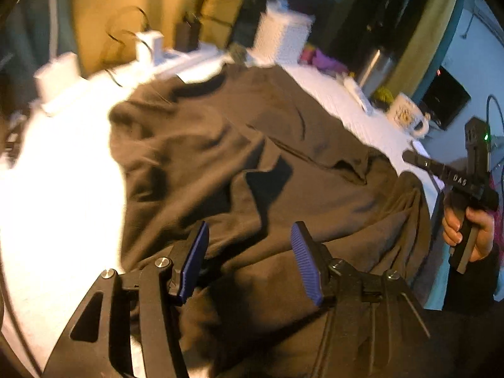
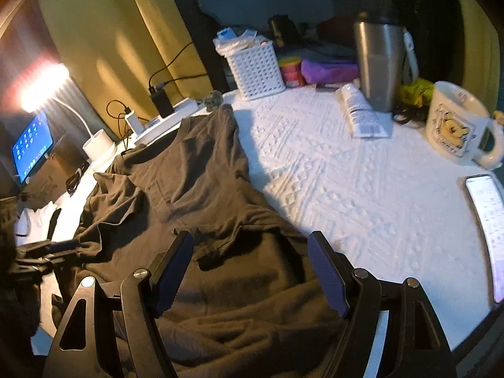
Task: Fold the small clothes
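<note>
A dark brown T-shirt [image 1: 252, 145] lies crumpled on the white textured table cover [image 2: 362, 204], its neck toward the far edge. In the blurred left wrist view, my left gripper [image 1: 252, 252] hovers over the shirt's near part. Its blue pads [image 1: 195, 261] stand apart and nothing is pinched between them. My right gripper [image 2: 250, 267] is open above the shirt's [image 2: 189, 173] near right portion, with only loose cloth below the gap. A hand [image 1: 472, 233] holds the right gripper's handle at the right edge of the left wrist view.
Along the far edge stand a white perforated basket [image 2: 255, 69], a steel flask [image 2: 378, 63], a white packet [image 2: 362, 110] and a printed mug [image 2: 456, 126]. A lit phone [image 2: 485, 220] lies at the right. A lamp [image 2: 44, 88], tablet [image 2: 31, 148] and chargers [image 2: 162, 100] crowd the left.
</note>
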